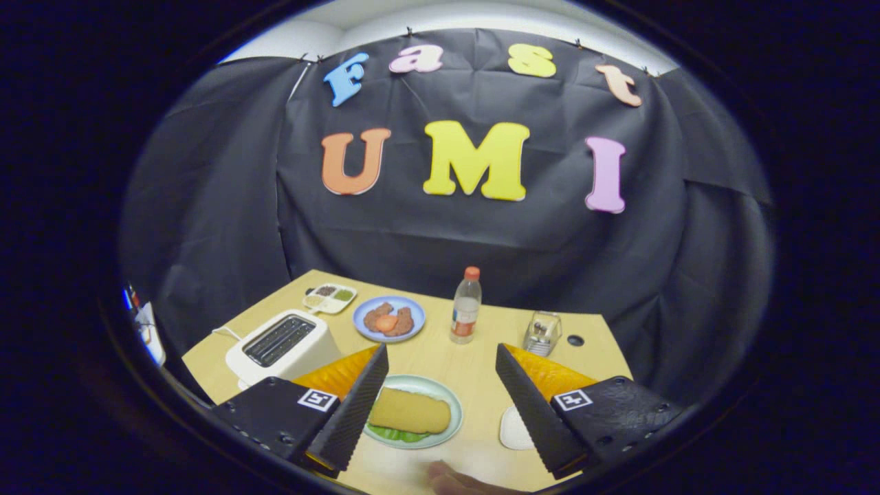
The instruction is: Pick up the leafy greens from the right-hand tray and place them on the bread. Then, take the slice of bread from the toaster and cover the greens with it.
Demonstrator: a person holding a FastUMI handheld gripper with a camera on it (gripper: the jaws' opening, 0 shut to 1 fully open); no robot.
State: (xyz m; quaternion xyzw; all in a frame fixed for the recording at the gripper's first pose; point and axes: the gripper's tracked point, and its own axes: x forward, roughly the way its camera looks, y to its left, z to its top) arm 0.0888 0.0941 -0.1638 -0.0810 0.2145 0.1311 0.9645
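1. On the wooden desk (440, 354), near its front edge: a pale green plate (450, 399) carrying a slice of bread (410, 411) laid flat, with leafy greens (395, 434) showing as a green fringe under the slice's near edge.
2. Tongs (438, 405): spread wide apart, gripping nothing, held above the desk. The plate lies between the fingers, closer to the left one, whose tip overlaps the plate's left rim in this view.
3. Toaster (282, 347): white, two dark slots on top, standing left of the plate and beyond the left finger; a white cord runs from its far side. Whether anything sits in the slots cannot be told.
4. Blue plate (389, 319): behind the green plate, holding brownish pieces with an orange-red piece on top.
5. Small white divided tray (330, 298): at the far left corner of the desk, with dark and green fillings in its compartments.
6. Clear bottle (466, 306): orange cap, upright, just right of the blue plate.
7. Small clear container (542, 333): right of the bottle, contents unclear.
8. White dish (514, 430): partly hidden behind the right finger, near the desk's front.
9. Person's hand (454, 480): a part of it shows at the desk's front edge, below the green plate.
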